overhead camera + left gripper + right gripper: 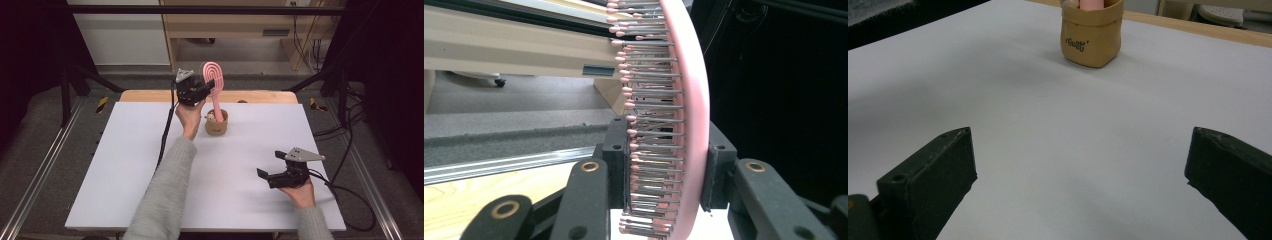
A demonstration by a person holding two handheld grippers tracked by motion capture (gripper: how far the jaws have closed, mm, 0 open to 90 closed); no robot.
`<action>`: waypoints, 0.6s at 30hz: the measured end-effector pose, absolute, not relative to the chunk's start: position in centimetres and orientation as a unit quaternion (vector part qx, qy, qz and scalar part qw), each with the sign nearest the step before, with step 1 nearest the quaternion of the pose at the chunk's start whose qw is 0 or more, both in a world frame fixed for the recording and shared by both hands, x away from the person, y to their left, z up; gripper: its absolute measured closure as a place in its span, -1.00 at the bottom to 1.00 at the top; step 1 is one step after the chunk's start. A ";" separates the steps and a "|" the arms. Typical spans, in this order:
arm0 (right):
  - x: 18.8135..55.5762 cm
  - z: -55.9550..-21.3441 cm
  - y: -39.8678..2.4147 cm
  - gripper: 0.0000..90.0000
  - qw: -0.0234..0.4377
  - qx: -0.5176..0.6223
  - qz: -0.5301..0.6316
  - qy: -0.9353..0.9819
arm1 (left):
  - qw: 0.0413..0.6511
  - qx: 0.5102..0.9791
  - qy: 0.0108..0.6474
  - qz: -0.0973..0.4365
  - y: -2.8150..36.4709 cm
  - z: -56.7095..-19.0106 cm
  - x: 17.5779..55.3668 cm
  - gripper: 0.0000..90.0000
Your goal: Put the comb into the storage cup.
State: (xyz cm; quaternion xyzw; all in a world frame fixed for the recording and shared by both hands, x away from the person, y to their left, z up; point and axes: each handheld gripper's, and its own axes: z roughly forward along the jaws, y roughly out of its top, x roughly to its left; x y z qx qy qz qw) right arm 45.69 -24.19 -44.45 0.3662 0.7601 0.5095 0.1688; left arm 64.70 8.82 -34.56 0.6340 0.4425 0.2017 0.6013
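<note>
A pink hairbrush (214,80) stands upright with its handle down in a small tan pouch (216,123) at the back middle of the white table. My left gripper (207,88) is shut on the brush's head, from the left. In the left gripper view the pink brush (689,125) and its metal bristles sit pinched between the two black jaws. My right gripper (270,165) rests low over the table's front right, open, with nothing between its jaws. The right gripper view has the tan pouch (1091,35) far ahead, a pink handle in it.
The white tabletop (150,175) lies on a wooden board (150,96) that shows along the far edge. Metal rails (40,170) run down both sides. Black cables (350,195) trail off the right side. A small pale object (211,117) sits in the pouch beside the handle.
</note>
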 end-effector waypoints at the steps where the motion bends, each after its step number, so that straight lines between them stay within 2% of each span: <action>1: 45.7 -44.5 -24.2 -0.99 0.170 0.365 0.509 0.761 | 0.601 0.634 0.442 0.201 8.9 -34.6 64.7 0.42; 18: 45.7 -44.6 -24.1 -0.99 0.170 0.365 0.506 0.763 | 0.601 0.635 0.446 0.191 9.1 -36.3 64.5 0.42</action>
